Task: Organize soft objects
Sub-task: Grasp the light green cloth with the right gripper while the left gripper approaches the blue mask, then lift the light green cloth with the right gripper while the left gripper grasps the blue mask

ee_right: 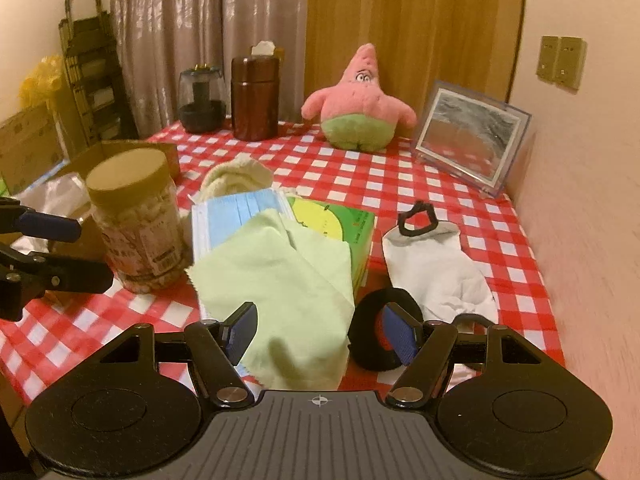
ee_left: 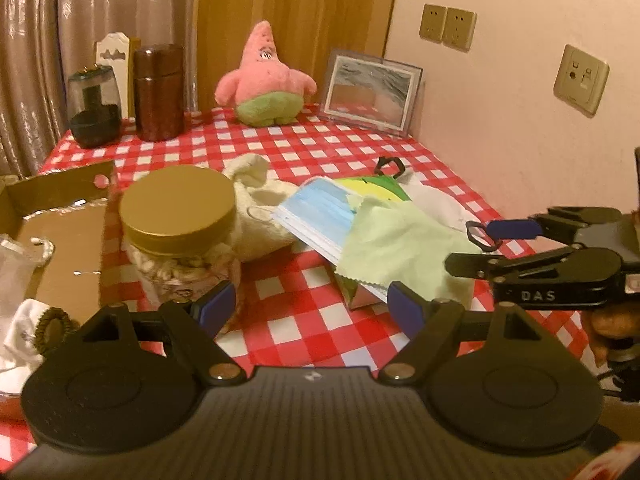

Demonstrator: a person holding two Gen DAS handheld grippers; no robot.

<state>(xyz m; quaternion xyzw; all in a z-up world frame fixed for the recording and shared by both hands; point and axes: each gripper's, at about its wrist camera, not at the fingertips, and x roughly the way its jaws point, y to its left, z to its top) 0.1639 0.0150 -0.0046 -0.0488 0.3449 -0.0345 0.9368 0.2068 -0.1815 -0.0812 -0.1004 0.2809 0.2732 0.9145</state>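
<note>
A pale green cloth (ee_right: 280, 300) lies over a blue face mask (ee_right: 236, 216) and a green book (ee_right: 336, 220) on the checkered table. A white sock (ee_right: 436, 276) with a black loop lies to its right, and a black hair band (ee_right: 368, 344) lies at its near end. A cream sock (ee_right: 236, 176) lies behind the mask. My right gripper (ee_right: 320, 332) is open, low over the cloth's near edge. My left gripper (ee_left: 310, 306) is open and empty above the table, left of the cloth (ee_left: 400, 248). A pink plush star (ee_left: 264, 76) sits at the back.
A gold-lidded jar (ee_left: 180, 232) stands just left of the pile. A cardboard box (ee_left: 60, 240) at the table's left edge holds white fabric and a hair tie (ee_left: 52, 328). A brown canister (ee_left: 158, 92), a dark glass jar (ee_left: 94, 108) and a picture frame (ee_left: 370, 92) stand at the back.
</note>
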